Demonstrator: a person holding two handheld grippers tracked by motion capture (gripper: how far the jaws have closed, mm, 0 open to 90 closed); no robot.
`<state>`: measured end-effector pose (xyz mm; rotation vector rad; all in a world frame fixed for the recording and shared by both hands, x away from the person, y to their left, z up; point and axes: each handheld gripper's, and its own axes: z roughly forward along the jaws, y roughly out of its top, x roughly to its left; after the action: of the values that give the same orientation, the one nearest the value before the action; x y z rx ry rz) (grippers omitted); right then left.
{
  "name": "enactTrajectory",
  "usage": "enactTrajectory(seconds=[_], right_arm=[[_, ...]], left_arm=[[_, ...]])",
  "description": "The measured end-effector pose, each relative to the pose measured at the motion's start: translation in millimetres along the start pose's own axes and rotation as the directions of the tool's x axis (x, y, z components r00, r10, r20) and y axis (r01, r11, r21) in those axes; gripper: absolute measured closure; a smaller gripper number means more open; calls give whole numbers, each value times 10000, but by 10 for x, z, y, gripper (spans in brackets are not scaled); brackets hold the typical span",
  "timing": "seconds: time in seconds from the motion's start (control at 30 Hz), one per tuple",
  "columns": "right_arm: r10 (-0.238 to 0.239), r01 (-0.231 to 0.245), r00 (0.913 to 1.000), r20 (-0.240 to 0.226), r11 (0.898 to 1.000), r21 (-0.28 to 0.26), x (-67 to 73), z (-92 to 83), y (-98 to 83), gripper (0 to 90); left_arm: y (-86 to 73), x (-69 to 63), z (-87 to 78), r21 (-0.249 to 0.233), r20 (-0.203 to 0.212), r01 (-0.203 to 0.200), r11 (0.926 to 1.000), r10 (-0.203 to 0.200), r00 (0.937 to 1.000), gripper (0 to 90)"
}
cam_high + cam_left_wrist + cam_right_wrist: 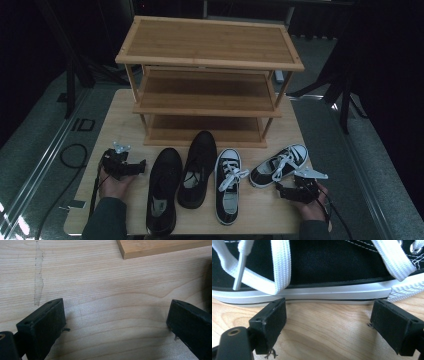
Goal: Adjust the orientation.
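Note:
Two black leather shoes (164,187) (198,167) and two black canvas sneakers with white laces (227,184) (279,165) lie in a row on the wooden table (115,120), in front of a three-tier bamboo shoe rack (210,75). My left gripper (141,167) rests at the table's left, beside the leftmost shoe, jaws open over bare wood (112,315). My right gripper (280,191) sits at the right front, open, close below the rightmost sneaker's white sole (324,293), with nothing between its fingers.
A corner of the rack's bottom board (160,247) lies ahead of the left gripper. Dark stands (345,90) and cables (72,155) surround the table on the grey floor. Bare wood runs along the table's left side.

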<state>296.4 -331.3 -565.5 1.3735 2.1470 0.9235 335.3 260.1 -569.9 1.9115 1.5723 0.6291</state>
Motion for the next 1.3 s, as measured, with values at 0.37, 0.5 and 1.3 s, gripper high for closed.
enactTrajectory(seconds=[0.37, 0.5, 1.3], right_arm=[[-1, 1, 10000, -9, 10000, 3, 1, 1, 1, 134], [1, -1, 10000, -9, 10000, 3, 1, 1, 1, 134], [-2, 2, 10000, -7, 10000, 5, 1, 1, 1, 134]], left_arm=[[1, 21, -110, 49, 154, -38, 10000, 38, 9999, 306], [7, 26, -194, 35, 750, -19, 10000, 17, 9972, 423], [410, -62, -1173, -602, 2391, -1335, 9892, 1442, 9602, 652]])
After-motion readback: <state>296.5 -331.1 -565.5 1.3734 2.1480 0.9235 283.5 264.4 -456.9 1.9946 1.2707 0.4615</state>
